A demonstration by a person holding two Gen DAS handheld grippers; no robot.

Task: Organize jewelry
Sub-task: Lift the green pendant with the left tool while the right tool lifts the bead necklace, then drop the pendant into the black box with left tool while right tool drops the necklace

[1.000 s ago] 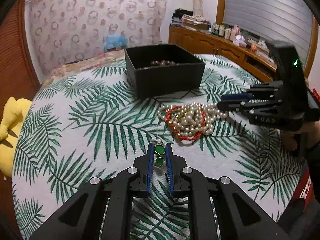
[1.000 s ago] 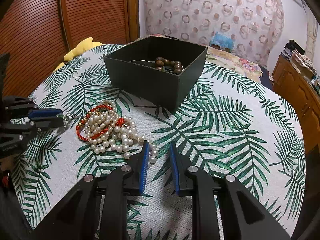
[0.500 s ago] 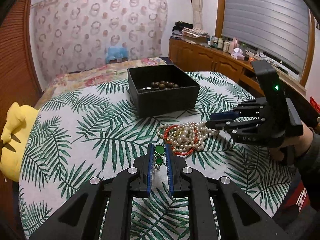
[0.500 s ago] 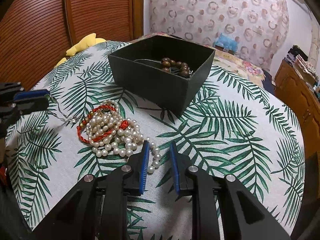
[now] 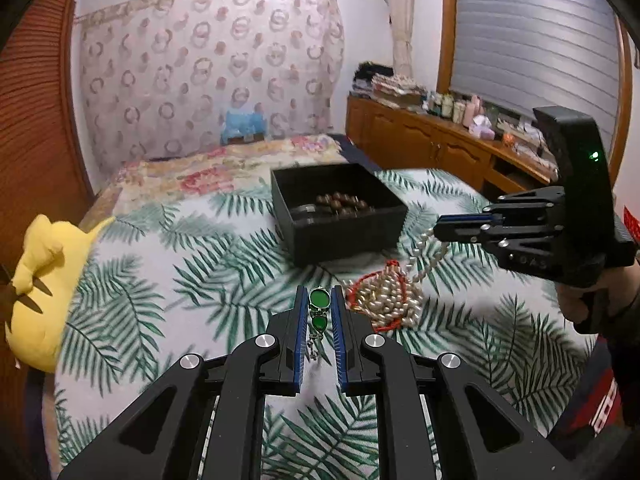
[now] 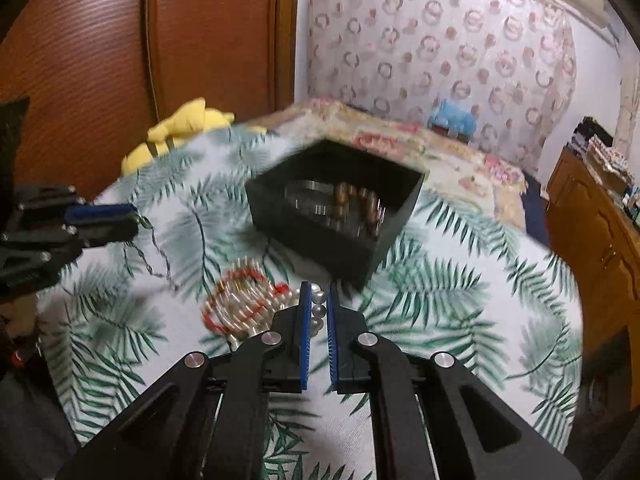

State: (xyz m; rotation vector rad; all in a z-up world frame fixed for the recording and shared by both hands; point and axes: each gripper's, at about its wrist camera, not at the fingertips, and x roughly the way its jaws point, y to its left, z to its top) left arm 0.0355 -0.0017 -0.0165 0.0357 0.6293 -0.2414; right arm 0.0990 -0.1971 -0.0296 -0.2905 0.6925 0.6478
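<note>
Between your left gripper's [image 5: 317, 322] narrow jaws sits the green pendant [image 5: 319, 307], pinched and clear of the cloth. Ahead, the black box [image 5: 340, 232] already holds brown beads [image 5: 340, 202]; the pearl-and-red heap [image 5: 386, 300] remains outside. Open cloth lies leftward.

Right wrist view: your right gripper [image 6: 317, 312] is closing on the pearl strand [image 6: 318, 311], pearls between the pads. Box wall stands just ahead; lift higher before crossing its rim.
</note>
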